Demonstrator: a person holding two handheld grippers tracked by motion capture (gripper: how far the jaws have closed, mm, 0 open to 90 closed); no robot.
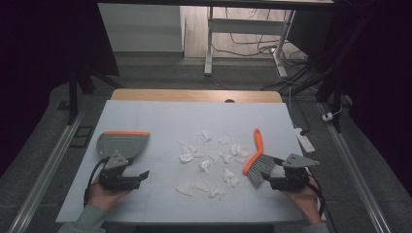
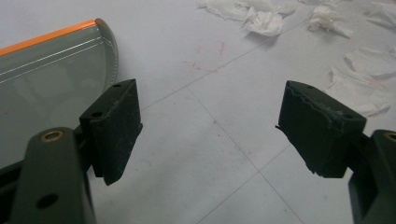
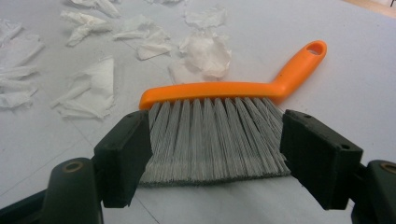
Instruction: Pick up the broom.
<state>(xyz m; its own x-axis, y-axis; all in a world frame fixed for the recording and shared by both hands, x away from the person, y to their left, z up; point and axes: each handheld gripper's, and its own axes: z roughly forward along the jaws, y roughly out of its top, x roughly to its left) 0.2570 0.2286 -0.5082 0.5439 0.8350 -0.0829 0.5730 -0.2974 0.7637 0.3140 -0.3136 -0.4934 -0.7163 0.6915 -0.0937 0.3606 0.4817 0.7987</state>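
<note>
An orange hand brush [image 1: 256, 154] with grey bristles lies flat on the pale blue mat at the right. My right gripper [image 1: 268, 177] stands open at its bristle end. In the right gripper view the bristles [image 3: 210, 140] fan out between the two black pads [image 3: 126, 154], and the orange back [image 3: 219, 88] lies just beyond. A grey dustpan [image 1: 121, 143] with an orange lip rests at the left. Just in front of the dustpan my left gripper [image 1: 142, 175] is open with nothing between its pads [image 2: 116, 126]; the pan [image 2: 46, 79] lies at its left. Several crumpled white paper scraps [image 1: 209, 162] litter the middle.
The mat [image 1: 160, 114] covers a wooden table whose bare edge [image 1: 194, 95] shows at the back. More paper scraps [image 2: 266, 21] lie ahead of the left gripper. A white power strip [image 1: 304, 139] sits off the table's right side, and desk legs and cables stand beyond.
</note>
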